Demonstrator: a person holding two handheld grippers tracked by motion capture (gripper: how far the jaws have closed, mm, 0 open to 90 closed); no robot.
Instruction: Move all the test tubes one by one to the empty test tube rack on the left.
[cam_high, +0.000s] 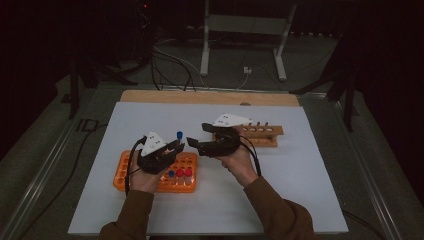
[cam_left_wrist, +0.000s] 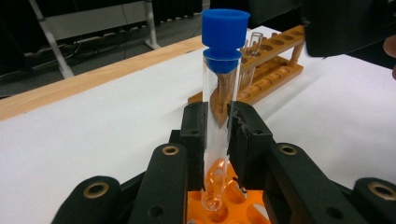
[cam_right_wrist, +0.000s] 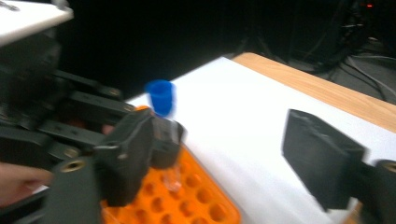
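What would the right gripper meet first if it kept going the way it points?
Probably the blue-capped tube held upright in the left gripper, just ahead of the right gripper and its open fingers; depth is hard to judge.

Glossy clear glass tube (cam_left_wrist: 215, 121), matt blue plastic cap (cam_left_wrist: 225, 29), varnished wooden rack (cam_left_wrist: 268, 70).

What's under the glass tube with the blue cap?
The orange rack sits under the glass tube; its round bottom hangs over a hole there. The left claw pinches the tube. Its black fingers cover the rack on both sides.
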